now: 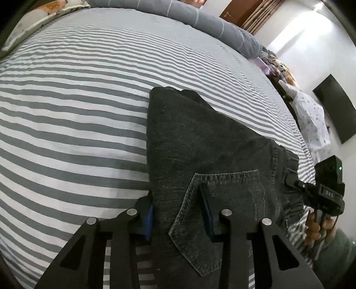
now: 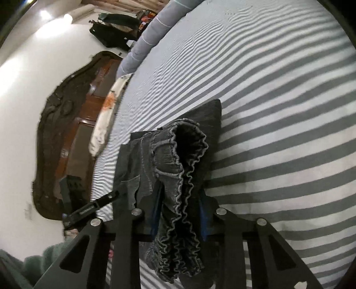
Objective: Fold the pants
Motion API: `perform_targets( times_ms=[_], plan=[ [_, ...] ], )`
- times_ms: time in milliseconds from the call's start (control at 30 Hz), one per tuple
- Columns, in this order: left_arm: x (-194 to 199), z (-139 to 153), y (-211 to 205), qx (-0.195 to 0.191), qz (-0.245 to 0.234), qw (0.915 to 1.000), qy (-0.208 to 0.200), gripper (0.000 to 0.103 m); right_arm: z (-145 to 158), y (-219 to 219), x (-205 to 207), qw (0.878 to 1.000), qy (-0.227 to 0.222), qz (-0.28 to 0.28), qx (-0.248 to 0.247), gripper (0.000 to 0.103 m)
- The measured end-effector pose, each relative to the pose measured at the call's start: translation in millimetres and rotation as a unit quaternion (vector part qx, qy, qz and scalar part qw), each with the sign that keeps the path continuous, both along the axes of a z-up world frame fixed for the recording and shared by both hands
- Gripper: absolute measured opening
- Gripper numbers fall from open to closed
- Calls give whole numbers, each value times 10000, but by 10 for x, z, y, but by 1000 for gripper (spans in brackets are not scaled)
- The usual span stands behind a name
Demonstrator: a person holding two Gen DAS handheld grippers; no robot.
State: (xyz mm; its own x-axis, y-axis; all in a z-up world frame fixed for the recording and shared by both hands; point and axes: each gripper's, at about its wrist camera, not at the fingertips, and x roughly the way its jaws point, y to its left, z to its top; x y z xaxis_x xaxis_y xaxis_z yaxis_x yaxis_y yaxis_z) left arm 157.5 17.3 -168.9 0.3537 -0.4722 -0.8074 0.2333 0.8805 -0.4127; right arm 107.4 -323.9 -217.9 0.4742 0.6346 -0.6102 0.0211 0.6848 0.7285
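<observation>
Grey-and-white striped bedsheet (image 1: 73, 124) covers the wide bed, with a grey quilt with thin pale lines (image 1: 200, 20) bunched along its far edge and a floral pillow (image 2: 104, 124) by the dark carved wooden headboard (image 2: 60, 142). On the sheet lie the dark grey denim pants (image 1: 200, 137), already doubled over into a compact bundle, back pocket facing up in the left wrist view. The left gripper (image 1: 175, 211) has its fingers closed around the folded edge of the pants near that pocket, one blue pad on each side of the cloth. The right gripper (image 2: 180, 213) is clamped on the ruffled elastic waistband (image 2: 189, 155), which bulges up between its fingers. Off to one side, a black wall-mounted screen (image 1: 336, 111) hangs on the white wall.
</observation>
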Motion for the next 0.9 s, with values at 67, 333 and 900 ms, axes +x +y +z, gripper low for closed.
perform_targets(
  times_ms=[67,333,900],
  plan=[
    [1,10,-42,161,-15,9999,-35,36,-22,8,35,9999,97,-27,-53,29],
    [-68,202,-186,382,-73,9988,-306,18,320,179,25,9984,10,-18,-563,21],
    [328,737,190,132,234,9960,-851,16,900,641,621,9973,-361,190,-610,20]
  ],
)
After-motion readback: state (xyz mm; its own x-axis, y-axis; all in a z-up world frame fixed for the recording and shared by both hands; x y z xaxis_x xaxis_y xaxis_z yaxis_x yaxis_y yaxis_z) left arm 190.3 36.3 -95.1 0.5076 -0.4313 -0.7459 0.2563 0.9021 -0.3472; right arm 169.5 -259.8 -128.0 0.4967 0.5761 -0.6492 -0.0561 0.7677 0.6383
